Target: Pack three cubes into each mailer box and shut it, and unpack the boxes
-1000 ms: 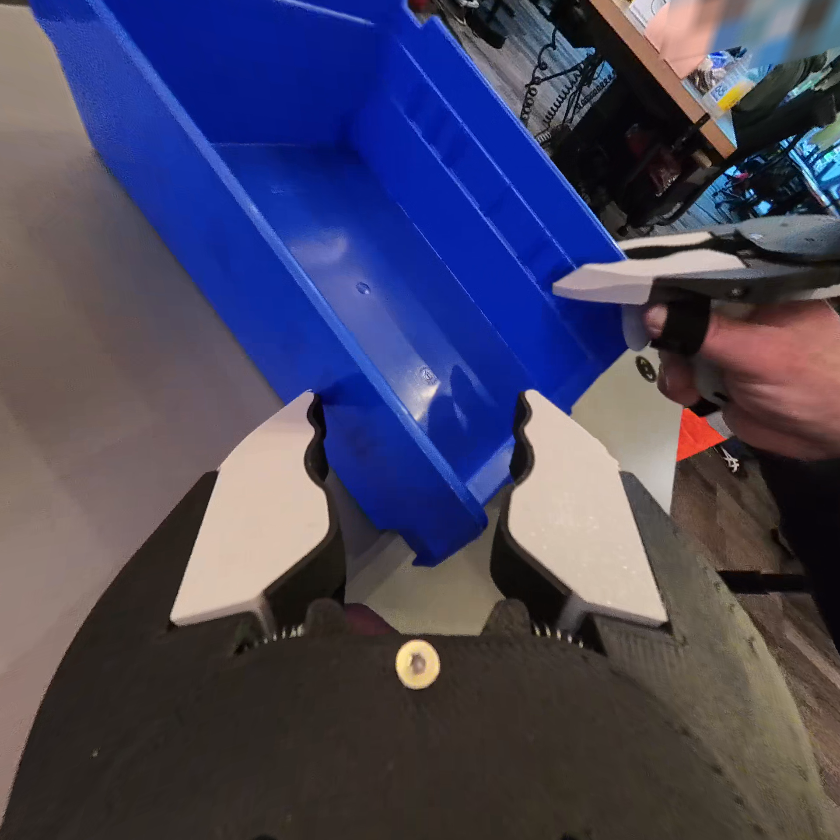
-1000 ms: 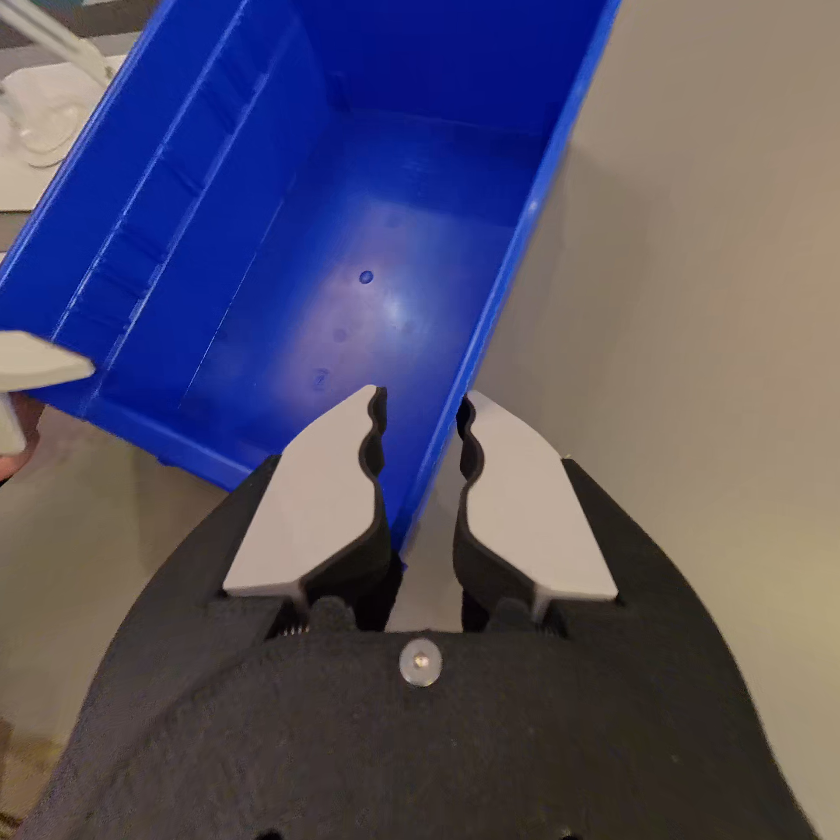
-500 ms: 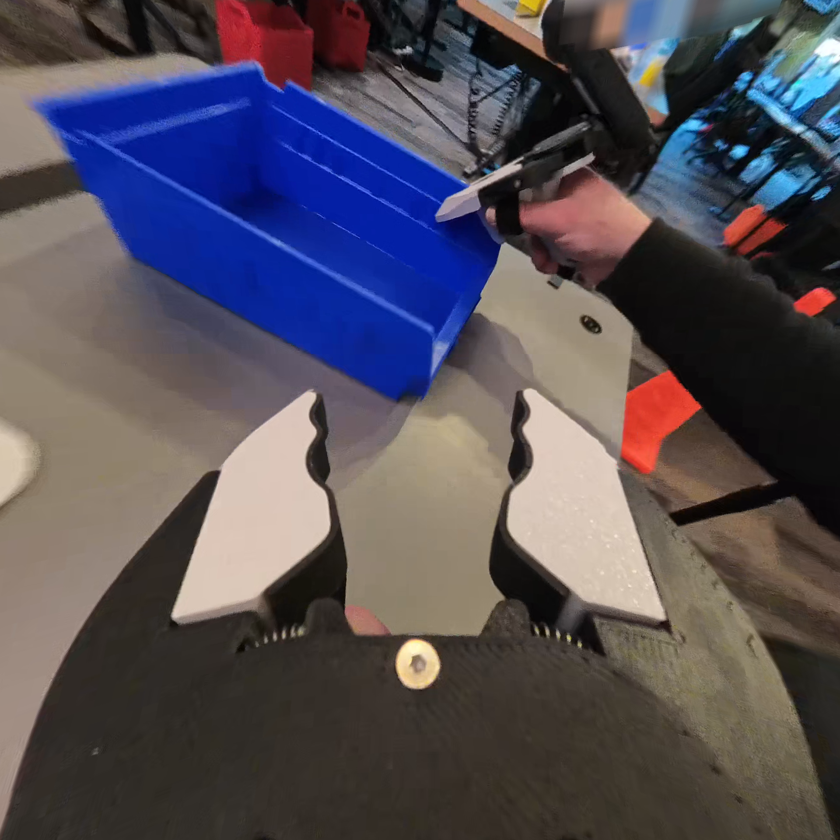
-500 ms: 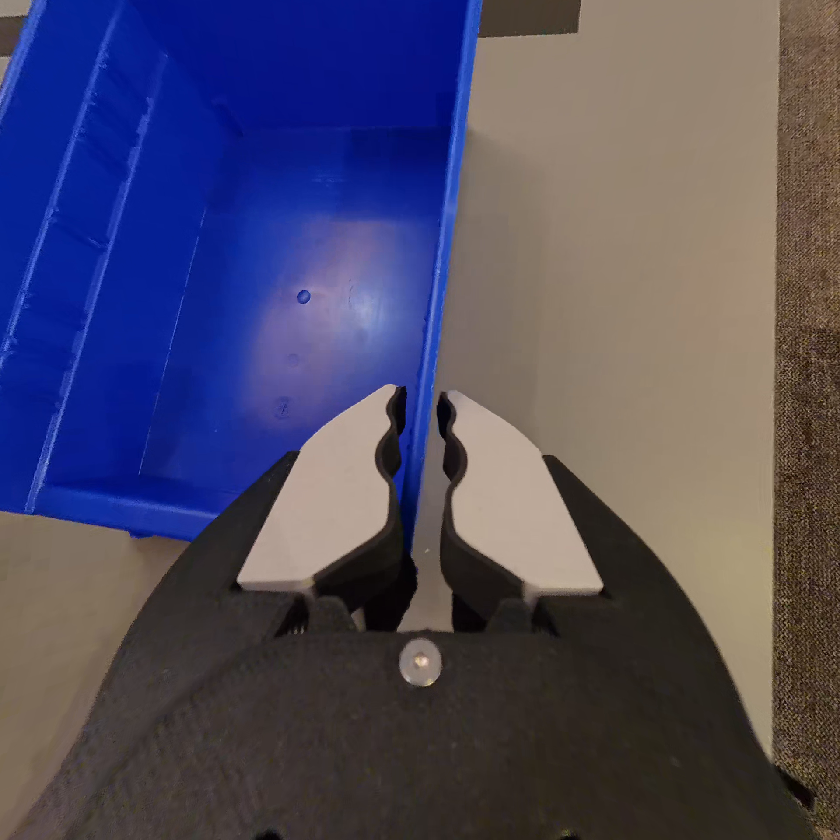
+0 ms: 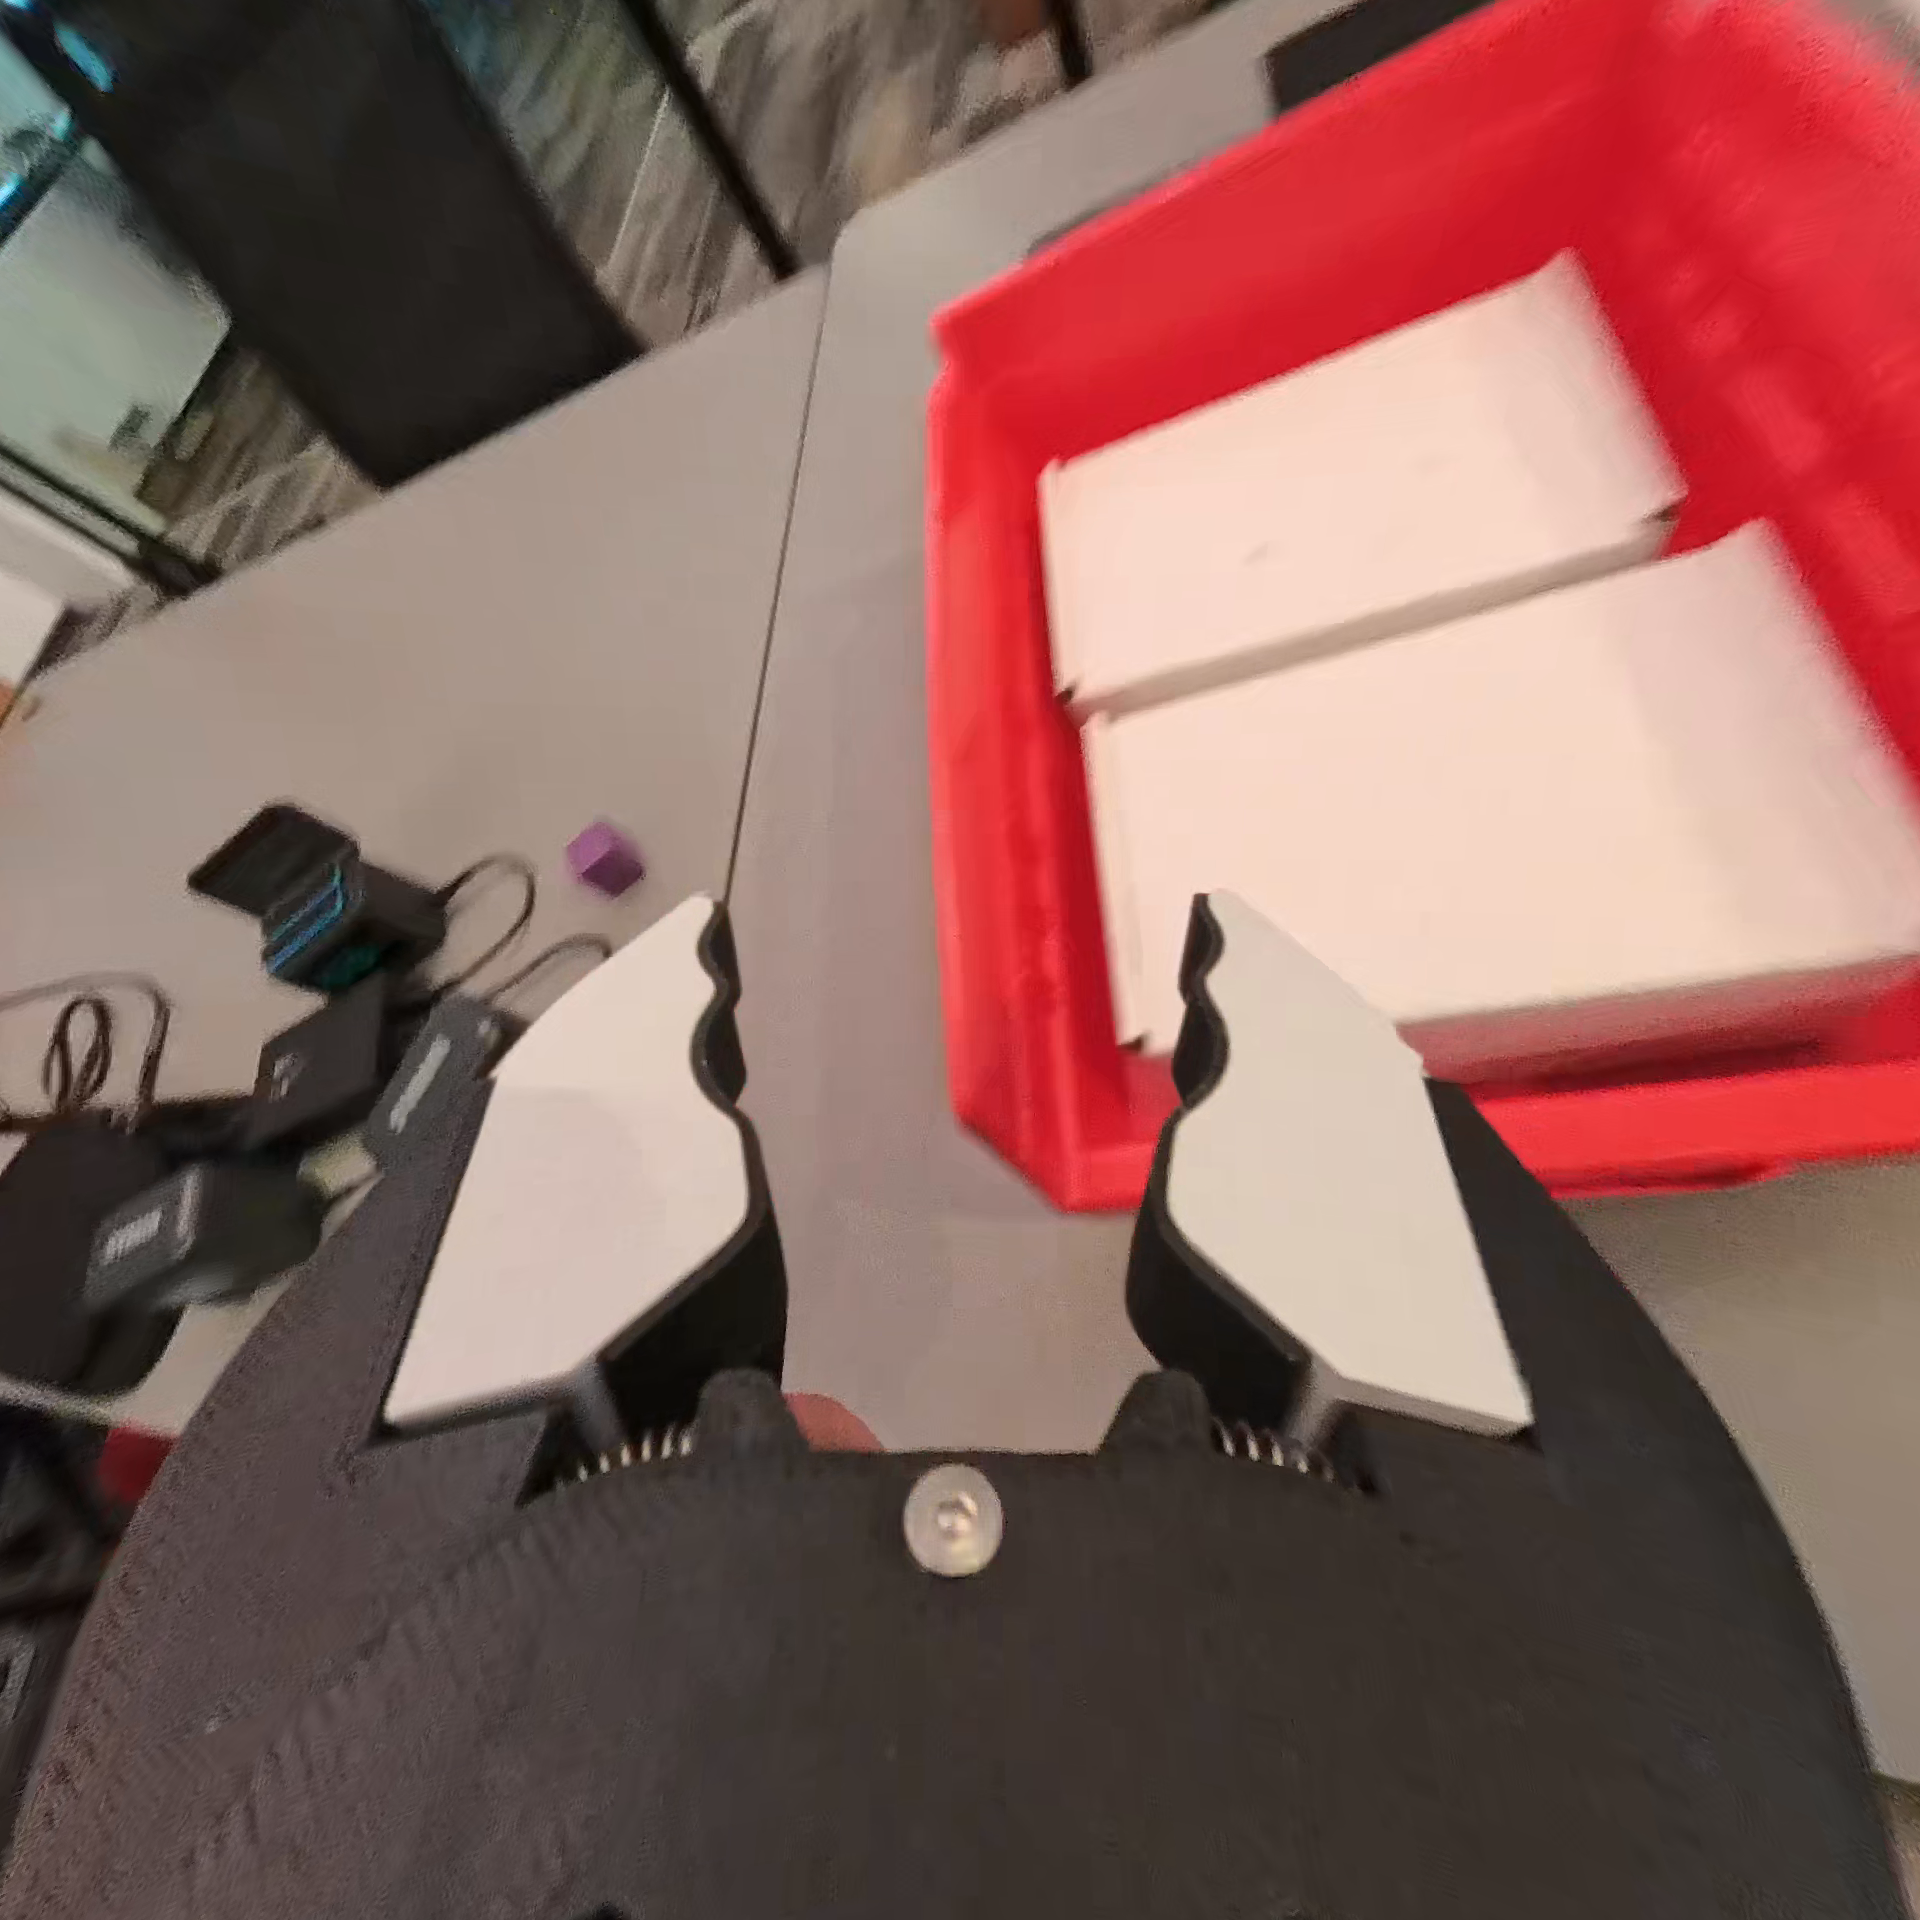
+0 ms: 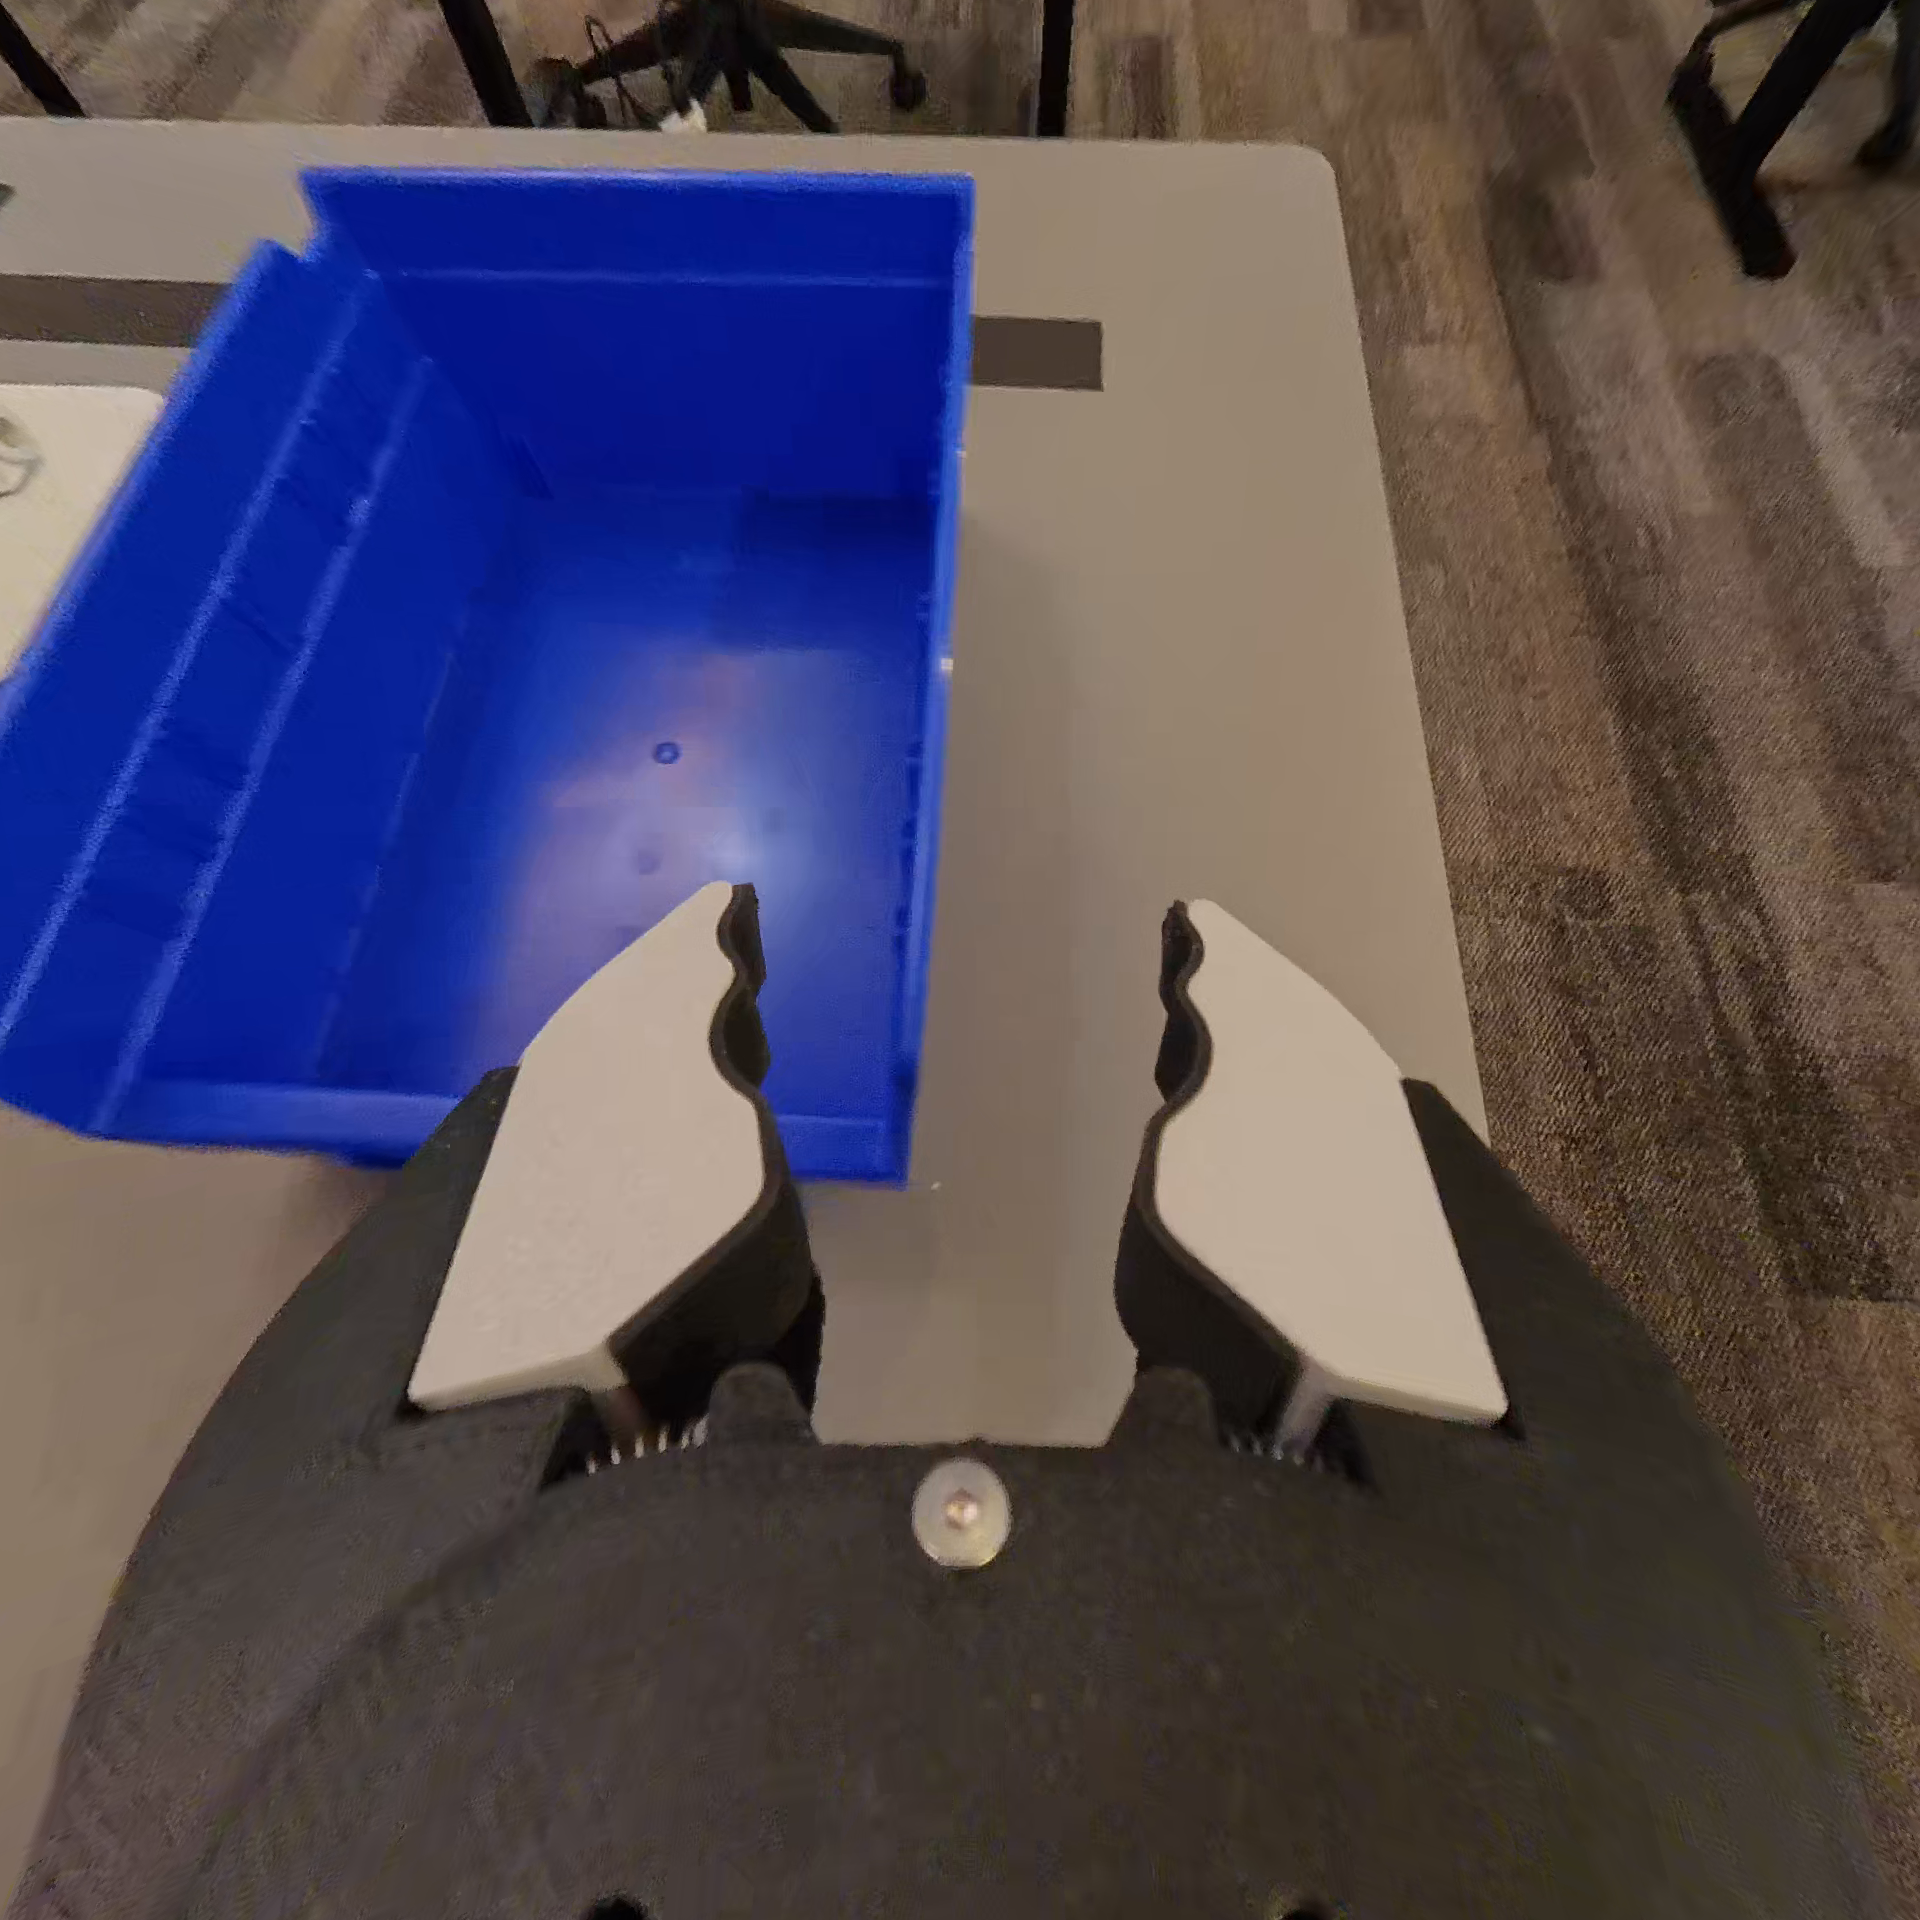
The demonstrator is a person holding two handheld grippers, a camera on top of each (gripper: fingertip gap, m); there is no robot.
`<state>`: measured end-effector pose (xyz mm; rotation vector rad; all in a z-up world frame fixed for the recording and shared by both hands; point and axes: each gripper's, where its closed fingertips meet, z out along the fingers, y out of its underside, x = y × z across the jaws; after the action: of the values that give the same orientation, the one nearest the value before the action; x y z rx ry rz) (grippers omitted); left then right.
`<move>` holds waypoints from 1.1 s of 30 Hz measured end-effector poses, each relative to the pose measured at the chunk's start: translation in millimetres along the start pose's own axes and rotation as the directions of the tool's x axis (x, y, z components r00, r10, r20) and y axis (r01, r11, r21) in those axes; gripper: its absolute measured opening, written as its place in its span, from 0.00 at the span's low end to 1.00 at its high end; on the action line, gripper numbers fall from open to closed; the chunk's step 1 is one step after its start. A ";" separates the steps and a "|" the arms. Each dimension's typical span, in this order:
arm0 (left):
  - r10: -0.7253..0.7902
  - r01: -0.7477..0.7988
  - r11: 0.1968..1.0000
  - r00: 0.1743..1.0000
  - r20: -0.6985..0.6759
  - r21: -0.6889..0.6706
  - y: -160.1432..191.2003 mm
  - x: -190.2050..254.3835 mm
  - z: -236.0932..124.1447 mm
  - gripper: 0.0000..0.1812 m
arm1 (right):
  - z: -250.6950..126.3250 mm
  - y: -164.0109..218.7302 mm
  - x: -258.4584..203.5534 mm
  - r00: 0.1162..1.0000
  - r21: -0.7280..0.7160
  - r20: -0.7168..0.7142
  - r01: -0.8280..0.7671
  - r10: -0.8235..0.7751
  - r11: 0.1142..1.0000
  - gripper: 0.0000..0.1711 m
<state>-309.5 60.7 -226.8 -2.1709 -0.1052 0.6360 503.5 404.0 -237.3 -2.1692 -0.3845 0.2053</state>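
Note:
In the left wrist view a red bin [image 5: 997,831] on the grey table holds two shut white mailer boxes, one farther [image 5: 1340,488] and one nearer [image 5: 1507,800]. A purple cube [image 5: 603,858] sits alone on the table to the left. My left gripper [image 5: 961,914] is open and empty, above the table just left of the red bin. In the right wrist view an empty blue bin [image 6: 540,644] stands on the table. My right gripper [image 6: 961,904] is open and empty, above the bin's near right corner; its right wall runs between the fingers.
Black devices and cables [image 5: 260,1070] lie on the table at the left. The table's right edge [image 6: 1392,665] drops to a carpeted floor. A dark tape strip [image 6: 1039,353] crosses the table behind the blue bin. Chair and table legs stand beyond. There is about 90 cm between the tips of the two grippers. My left gripper's tips are some 30 cm from the purple cube [image 5: 603,858].
My left gripper has swung away from the blue bin to face the red bin with the mailer boxes. My right gripper has let go of the blue bin's wall, opened and pulled back.

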 end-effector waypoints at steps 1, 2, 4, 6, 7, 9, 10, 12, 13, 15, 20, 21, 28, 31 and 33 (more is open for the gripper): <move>-0.027 0.027 0.998 1.000 -0.010 -0.056 17.4 -4.3 6.7 0.46 | -5.5 -1.4 -9.8 1.000 0.002 0.009 0.015 -0.015 1.000 0.42; -0.085 0.079 0.990 0.996 -0.041 -0.118 33.4 -3.3 13.5 0.46 | -10.4 -2.2 -20.9 0.999 0.001 0.025 0.031 -0.031 1.000 0.42; -0.179 0.166 0.973 0.981 -0.072 -0.159 50.8 -2.3 24.7 0.43 | -20.1 -4.8 -43.7 0.996 0.015 0.054 0.069 -0.070 0.998 0.42; -0.252 0.226 0.959 0.956 -0.150 -0.170 57.2 10.3 34.6 0.33 | -29.2 -8.3 -66.0 0.992 0.045 0.083 0.092 -0.095 0.995 0.40; -0.278 0.246 0.951 0.946 -0.167 -0.187 60.1 14.3 39.0 0.30 | -32.6 -7.9 -77.2 0.989 0.047 0.102 0.100 -0.105 0.994 0.40; -0.294 0.260 0.946 0.939 -0.176 -0.195 63.2 17.6 47.3 0.17 | -39.7 -8.3 -97.8 0.984 0.060 0.126 0.122 -0.129 0.991 0.39; -0.291 0.257 0.948 0.940 -0.181 -0.187 62.6 18.4 51.0 0.12 | -43.7 -9.7 -108.3 0.980 0.074 0.139 0.131 -0.140 0.989 0.39; -0.293 0.258 0.948 0.936 -0.196 -0.187 58.6 21.1 55.7 0.05 | -51.6 -12.0 -130.8 0.971 0.100 0.174 0.146 -0.162 0.984 0.37; -0.289 0.252 0.949 0.936 -0.200 -0.191 56.8 20.7 58.2 0.04 | -55.6 -13.8 -141.9 0.966 0.119 0.188 0.158 -0.179 0.980 0.36; -0.329 0.289 0.937 0.920 -0.214 -0.197 53.4 21.4 63.7 0.03 | -62.5 -14.7 -162.8 0.953 0.141 0.208 0.192 -0.219 0.971 0.34; -0.358 0.324 0.928 0.911 -0.206 -0.183 43.0 22.2 78.8 0.02 | -77.2 -15.8 -209.4 0.921 0.174 0.290 0.215 -0.259 0.961 0.33; -0.362 0.329 0.927 0.909 -0.204 -0.181 41.0 21.4 82.6 0.02 | -79.6 -15.9 -217.8 0.914 0.178 0.313 0.211 -0.258 0.961 0.33; -0.334 0.299 0.938 0.916 -0.223 -0.177 22.3 12.8 117.4 0.02 | -87.9 -16.5 -276.1 0.858 0.203 0.443 0.187 -0.261 0.961 0.33; -0.332 0.295 0.940 0.911 -0.247 -0.173 12.5 11.4 133.4 0.02 | -88.7 -12.3 -308.0 0.823 0.201 0.503 0.187 -0.265 0.962 0.33; -0.326 0.287 0.941 0.910 -0.258 -0.178 6.7 10.9 142.8 0.02 | -91.3 -8.4 -334.6 0.786 0.198 0.562 0.173 -0.257 0.965 0.33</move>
<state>-369.1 161.8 -309.1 -2.2882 -0.3392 0.1365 214.0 223.3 -175.0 -1.8658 -0.9374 0.7589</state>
